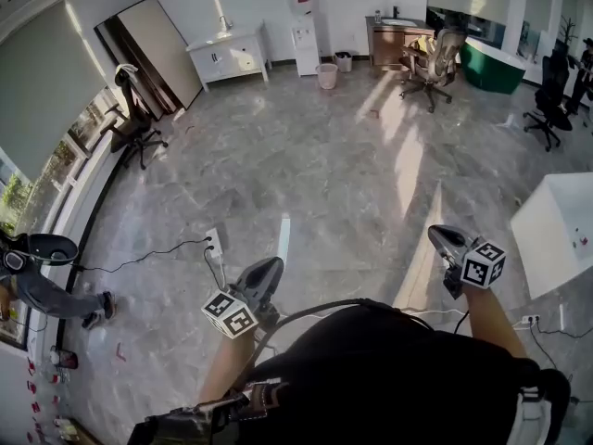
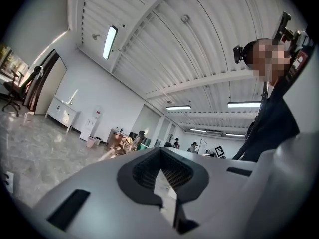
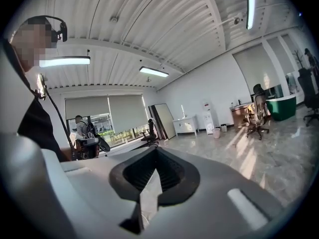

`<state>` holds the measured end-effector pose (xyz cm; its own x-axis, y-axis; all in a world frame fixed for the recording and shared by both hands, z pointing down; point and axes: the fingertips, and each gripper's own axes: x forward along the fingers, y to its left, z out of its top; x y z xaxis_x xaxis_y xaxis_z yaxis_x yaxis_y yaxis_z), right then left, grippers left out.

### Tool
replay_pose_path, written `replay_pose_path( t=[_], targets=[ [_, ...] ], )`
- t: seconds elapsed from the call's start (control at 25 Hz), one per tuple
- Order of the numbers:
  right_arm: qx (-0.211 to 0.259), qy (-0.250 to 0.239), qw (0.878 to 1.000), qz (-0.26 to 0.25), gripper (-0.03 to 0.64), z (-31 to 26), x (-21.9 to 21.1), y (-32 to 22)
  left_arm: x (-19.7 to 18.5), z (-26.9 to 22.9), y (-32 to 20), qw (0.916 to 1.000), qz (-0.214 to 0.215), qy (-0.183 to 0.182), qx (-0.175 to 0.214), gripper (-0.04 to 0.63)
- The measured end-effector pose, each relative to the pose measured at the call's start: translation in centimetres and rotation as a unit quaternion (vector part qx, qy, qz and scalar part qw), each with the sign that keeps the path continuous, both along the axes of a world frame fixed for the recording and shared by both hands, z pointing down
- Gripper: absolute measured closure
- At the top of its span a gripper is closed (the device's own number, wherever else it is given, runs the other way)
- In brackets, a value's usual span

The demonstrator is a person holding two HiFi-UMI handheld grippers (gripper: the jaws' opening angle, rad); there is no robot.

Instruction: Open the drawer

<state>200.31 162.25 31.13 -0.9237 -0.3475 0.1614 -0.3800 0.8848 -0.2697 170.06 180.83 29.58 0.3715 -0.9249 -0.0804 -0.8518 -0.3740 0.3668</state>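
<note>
A white cabinet with drawers (image 1: 229,56) stands against the far wall, well away from me across the marble floor. It also shows small in the left gripper view (image 2: 62,112) and in the right gripper view (image 3: 185,125). My left gripper (image 1: 269,269) is held level in front of my body, with its jaws together and nothing between them (image 2: 160,152). My right gripper (image 1: 440,236) is out to the right, also shut and empty (image 3: 156,151). Neither gripper is near the cabinet.
A power strip (image 1: 214,245) with a black cable lies on the floor just ahead. Office chairs stand at the left (image 1: 132,123) and far right (image 1: 434,61). A water dispenser (image 1: 305,33), a pink bin (image 1: 327,75), a wooden cabinet (image 1: 394,40) and a white table (image 1: 556,230) are around.
</note>
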Motion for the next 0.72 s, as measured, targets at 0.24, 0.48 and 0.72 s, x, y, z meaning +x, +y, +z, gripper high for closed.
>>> replay_pose_path(
  t=[0.24, 0.48, 0.72],
  targets=[
    [-0.014, 0.019, 1.000, -0.001, 0.615, 0.6, -4.1, -3.5, -4.7, 1.7, -1.7, 0.9995, -0.015, 0.021, -0.017, 0.595],
    [-0.019, 0.012, 0.999, -0.034, 0.615, 1.0, -8.5, -9.6, -7.6, 1.7, -4.8, 0.9982, -0.052, 0.021, -0.021, 0.595],
    [-0.025, -0.008, 0.994, -0.102, 0.615, 2.3, -14.1, -19.5, -10.3, 1.1, -10.7, 0.9908, -0.134, 0.009, -0.018, 0.595]
  ],
)
